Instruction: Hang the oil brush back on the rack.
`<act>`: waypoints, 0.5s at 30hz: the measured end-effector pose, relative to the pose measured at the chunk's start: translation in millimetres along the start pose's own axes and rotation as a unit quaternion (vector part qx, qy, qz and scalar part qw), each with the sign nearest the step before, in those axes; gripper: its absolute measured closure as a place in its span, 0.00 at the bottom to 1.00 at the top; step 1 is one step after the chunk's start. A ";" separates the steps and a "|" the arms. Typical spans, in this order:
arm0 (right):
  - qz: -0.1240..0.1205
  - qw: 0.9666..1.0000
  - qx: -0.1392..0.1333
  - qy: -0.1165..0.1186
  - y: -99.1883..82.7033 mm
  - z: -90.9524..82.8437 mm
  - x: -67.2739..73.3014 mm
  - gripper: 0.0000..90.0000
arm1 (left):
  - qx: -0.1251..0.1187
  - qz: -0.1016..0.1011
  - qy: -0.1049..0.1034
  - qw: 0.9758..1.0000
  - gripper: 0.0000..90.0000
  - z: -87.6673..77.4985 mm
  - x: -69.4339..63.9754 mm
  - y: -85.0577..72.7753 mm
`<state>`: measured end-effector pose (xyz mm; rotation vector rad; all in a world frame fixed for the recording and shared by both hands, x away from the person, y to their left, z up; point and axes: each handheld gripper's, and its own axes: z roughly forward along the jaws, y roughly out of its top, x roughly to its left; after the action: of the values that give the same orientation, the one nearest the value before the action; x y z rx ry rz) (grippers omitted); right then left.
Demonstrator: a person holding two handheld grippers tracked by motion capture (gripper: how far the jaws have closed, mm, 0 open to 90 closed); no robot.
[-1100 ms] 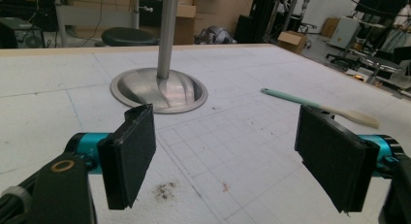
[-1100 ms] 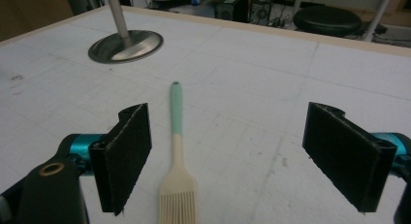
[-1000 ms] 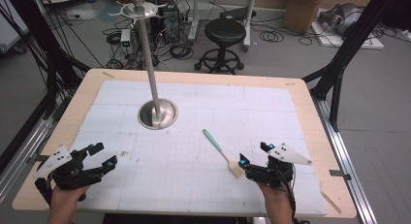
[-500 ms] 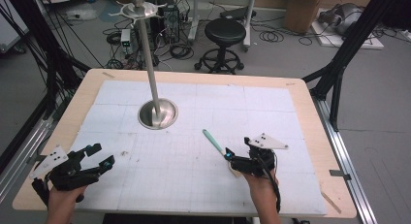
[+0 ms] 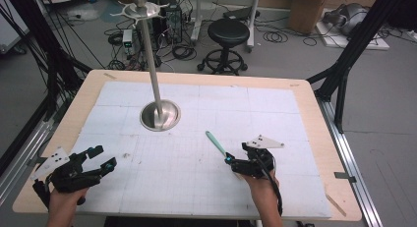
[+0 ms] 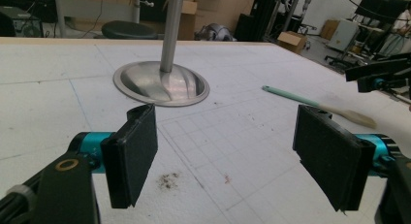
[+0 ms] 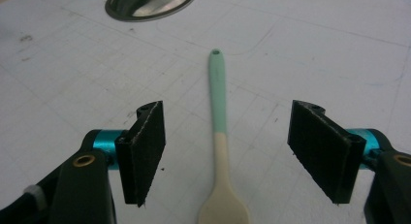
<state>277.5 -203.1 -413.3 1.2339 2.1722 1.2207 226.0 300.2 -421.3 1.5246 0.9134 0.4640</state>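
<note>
The bench carries a steel stand with a tall pole. Nearer the person than the stand's base and to its right lies the spoon, flat, mint handle pointing toward the base. It looks light, stiff and smooth, so probably slippery; the narrow neck above the bowl seems the surest hold. The right gripper straddles it, fingers spread, just been closing, not touching. The left gripper, well left of the stand, is spread on nothing.

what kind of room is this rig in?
Most likely a robotics lab or workshop. A black frame stands around the wooden table, cables tangle on the grey floor, and cardboard boxes and a stool sit behind.
</note>
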 end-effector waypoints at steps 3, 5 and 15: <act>-0.003 1.000 0.018 0.002 -3.7 6.0 -1.1 0.40 | 0.002 0.000 -0.001 1.000 0.27 -0.3 0.0 -0.4; -0.010 0.999 0.031 0.003 -5.7 11.0 -0.2 0.44 | 0.003 0.001 0.000 1.000 0.27 -0.4 0.0 -0.4; -0.027 0.997 0.077 0.013 -8.2 34.1 -1.4 0.63 | 0.007 0.004 -0.004 1.000 0.27 1.3 -3.7 -0.2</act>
<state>296.3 -189.0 -439.3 1.2155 2.3408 1.0713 224.6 296.5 -421.0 1.5418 0.9067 0.4571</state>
